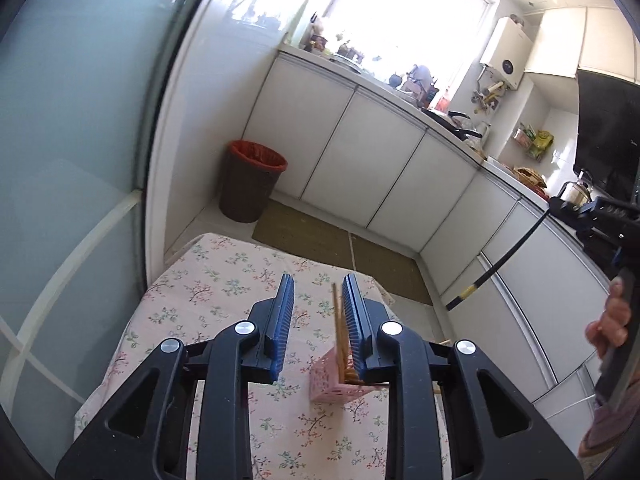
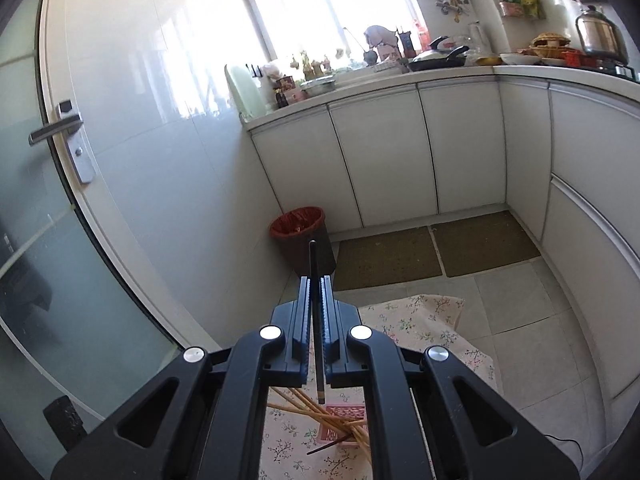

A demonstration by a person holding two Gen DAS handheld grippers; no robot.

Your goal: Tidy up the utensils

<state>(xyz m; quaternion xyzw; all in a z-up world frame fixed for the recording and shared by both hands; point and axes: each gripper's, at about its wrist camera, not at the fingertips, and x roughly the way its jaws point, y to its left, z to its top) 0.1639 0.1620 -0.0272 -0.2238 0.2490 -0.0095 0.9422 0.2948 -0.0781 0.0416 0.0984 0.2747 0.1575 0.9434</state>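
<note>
My left gripper [image 1: 318,282] is open above the floral tablecloth [image 1: 224,280]. A couple of wooden chopsticks [image 1: 339,328] rise between its jaws, close against the right finger [image 1: 354,312] and well clear of the left one. They stand in a pink perforated holder [image 1: 328,386] just below. My right gripper [image 2: 316,280] is shut on a black chopstick [image 2: 314,264] that runs lengthwise between its pads. In the left wrist view the same black chopstick [image 1: 500,256], with a yellow band, slants down at far right. Beneath it, the pink holder [image 2: 346,414] contains several wooden chopsticks [image 2: 304,404] and a dark one [image 2: 328,446].
A brown bin with a red liner [image 1: 250,180] stands on the floor beyond the table, beside two olive mats [image 2: 436,252]. White cabinets [image 2: 384,160] carry a cluttered counter. A frosted glass door [image 2: 36,200] is on the left. A person's hand [image 1: 608,320] shows at right.
</note>
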